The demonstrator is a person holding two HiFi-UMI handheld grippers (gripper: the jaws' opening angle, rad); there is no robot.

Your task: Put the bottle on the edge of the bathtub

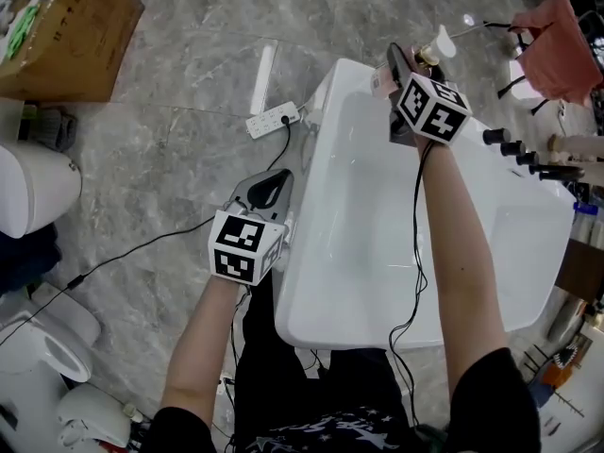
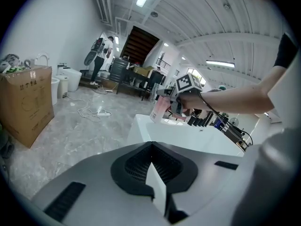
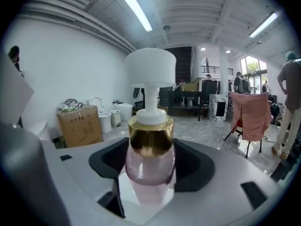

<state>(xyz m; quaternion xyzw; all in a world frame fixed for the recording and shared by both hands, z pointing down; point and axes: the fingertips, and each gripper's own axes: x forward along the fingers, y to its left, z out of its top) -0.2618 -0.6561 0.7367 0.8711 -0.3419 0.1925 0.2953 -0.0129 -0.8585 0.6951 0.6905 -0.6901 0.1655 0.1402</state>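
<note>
The bottle [image 3: 150, 140] is seen upright at the far corner of the bathtub [image 1: 377, 333]. Its foot is apparently set on the white rim, which shows beneath it in the right gripper view. A pale pink, see-through body is topped by a gold collar and a white pump head. It is judged stiff-walled, smooth and likely slippery, and of moderate weight if filled. It is tall over a narrow foot, so it is thought easily tipped. Whether the body is glass or plastic cannot be told. It is best taken round the broad shoulder just under the collar, never by the pump head, which would be expected to give or turn.

The right gripper [image 3: 150, 173] is set about that shoulder with its jaws spread wide. The pads appear to stand just clear of the body on both sides, so the bottle is taken to be standing on its own. The left gripper [image 2: 151, 147] is held beside the bathtub's left rim, its jaws lying together with nothing between them.

A pale label is carried low on the bottle, but its print is too small to be read. Dark characters are printed on the cardboard box [image 2: 26, 102] on the floor, and these too are not legible. No brand can be made out.
</note>
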